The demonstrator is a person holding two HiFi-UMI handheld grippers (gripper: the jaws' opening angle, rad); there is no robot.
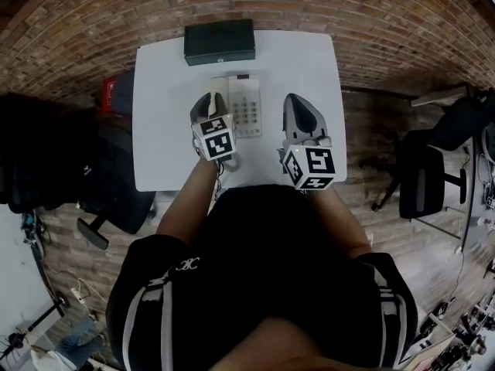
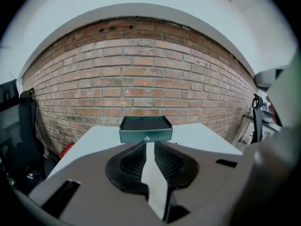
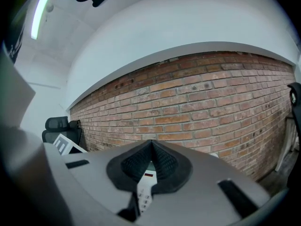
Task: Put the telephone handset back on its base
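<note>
White surface [image 1: 162, 114], nothing fancy: left hand-held gripper [image 2: 147, 145] was clamped on the plain white handset [image 2: 153, 185], keypad base [image 1: 247, 108] just to its right. Right hand-held gripper [image 3: 151, 144] was pinched closed, empty.

I see open tabletop [image 1: 158, 114] to the left of the telephone base [image 1: 247, 107], and a clear strip on its right where my right tool [image 1: 294, 100] hovers. The dark box [image 1: 219, 42] blocks the far edge. My left tool [image 1: 207, 99], gripping the handset [image 2: 153, 182], crowds the base's left side.
</note>
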